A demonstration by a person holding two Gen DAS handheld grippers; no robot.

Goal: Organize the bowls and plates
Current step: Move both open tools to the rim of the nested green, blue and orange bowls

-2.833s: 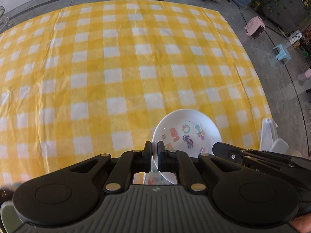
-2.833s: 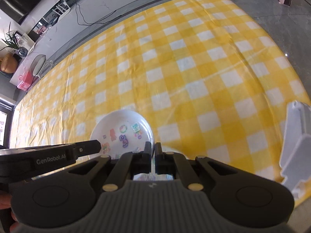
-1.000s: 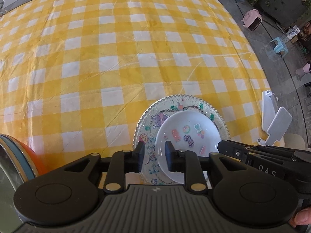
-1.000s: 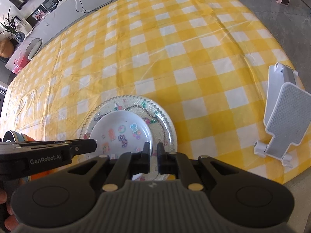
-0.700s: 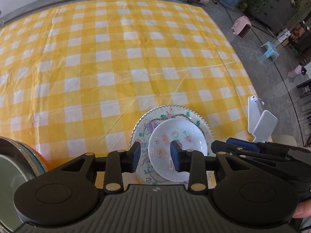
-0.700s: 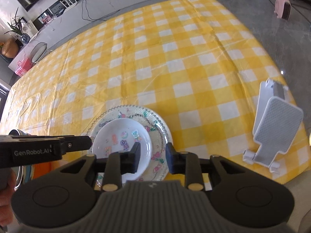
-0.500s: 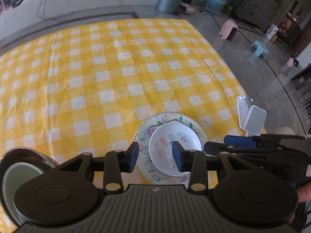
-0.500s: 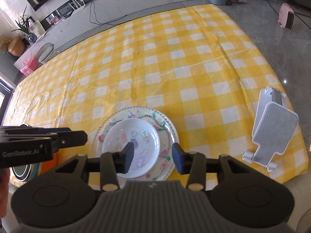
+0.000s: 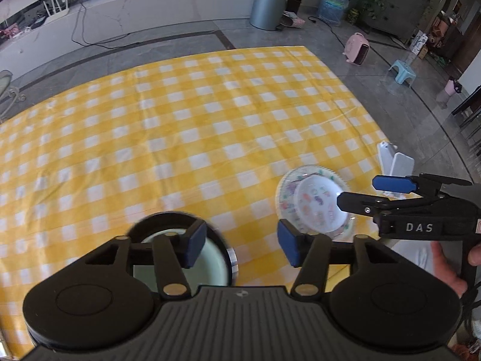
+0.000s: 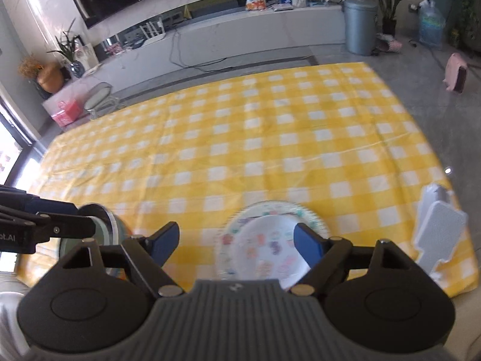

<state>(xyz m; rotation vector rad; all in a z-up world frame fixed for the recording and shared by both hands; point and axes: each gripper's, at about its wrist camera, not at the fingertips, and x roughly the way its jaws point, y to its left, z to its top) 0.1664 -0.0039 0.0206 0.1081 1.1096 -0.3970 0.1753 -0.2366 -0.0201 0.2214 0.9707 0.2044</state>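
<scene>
A small white bowl (image 9: 318,206) with cartoon stickers sits inside a clear patterned plate (image 9: 285,194) on the yellow checked cloth near the table's front edge; the same bowl (image 10: 270,252) and plate (image 10: 312,215) show in the right wrist view. My left gripper (image 9: 242,248) is high above the table, its jaws opening with nothing between them. Below it lies a stack of dark-rimmed plates (image 9: 180,240) with a pale green inside. My right gripper (image 10: 236,242) hovers over the bowl, its jaws opening and empty. The right gripper (image 9: 357,194) also shows from the left wrist view.
A white phone stand (image 10: 436,231) stands at the table's right front corner. The stack of plates (image 10: 105,222) lies at the left front, under the left gripper's finger (image 10: 54,227). Beyond the table are a grey bin (image 9: 269,3), a pink heater (image 9: 356,49) and a blue stool (image 9: 402,72).
Both grippers let go of the bowl, which now rests in the patterned plate. Both have opened wide and risen; the left one has swung left over the plate stack.
</scene>
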